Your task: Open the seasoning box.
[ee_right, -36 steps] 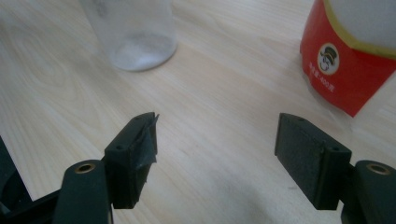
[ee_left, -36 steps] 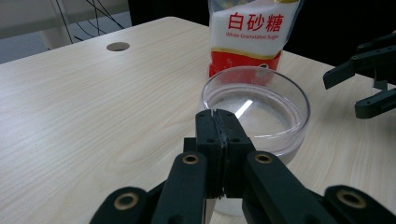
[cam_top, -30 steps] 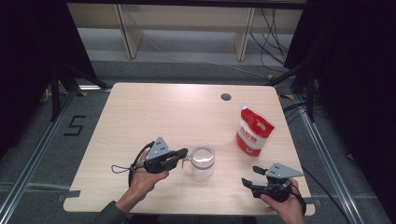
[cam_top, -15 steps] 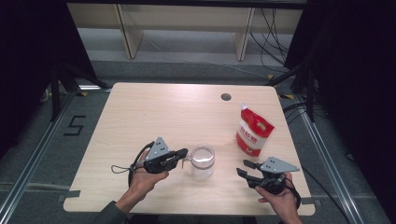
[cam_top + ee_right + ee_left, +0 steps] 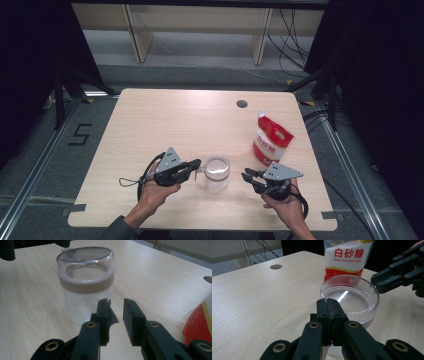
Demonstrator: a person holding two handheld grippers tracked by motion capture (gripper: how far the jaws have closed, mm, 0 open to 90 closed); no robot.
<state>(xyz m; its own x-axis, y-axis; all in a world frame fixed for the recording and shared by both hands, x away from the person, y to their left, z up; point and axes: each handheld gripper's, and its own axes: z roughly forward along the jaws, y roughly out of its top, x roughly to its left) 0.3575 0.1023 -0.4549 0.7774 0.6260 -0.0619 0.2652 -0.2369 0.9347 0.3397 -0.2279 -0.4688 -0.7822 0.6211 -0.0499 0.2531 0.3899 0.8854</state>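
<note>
Clear jar (image 5: pixel 217 172) stands near the desk's (image 5: pixel 165 120) front edge; left tongs (image 5: pixel 196 165) are shut on its handle tab, and right tongs (image 5: pixel 248 175), beside the jar, have just been closing to a narrow gap with nothing between them. Risk — a push from the right tongs could tip or slide the light jar, held only by that thin tab. The sugar bag (image 5: pixel 270 140) stands behind the jar toward the right — close enough to be knocked; nothing lies between right tongs and jar.

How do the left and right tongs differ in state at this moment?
The left tongs are shut on the handle of the clear cup; the right tongs hold nothing, a narrow gap between their jaws, which have just been closing. The left tongs touch the cup; the right tongs sit apart from it. Both point at the cup.
</note>
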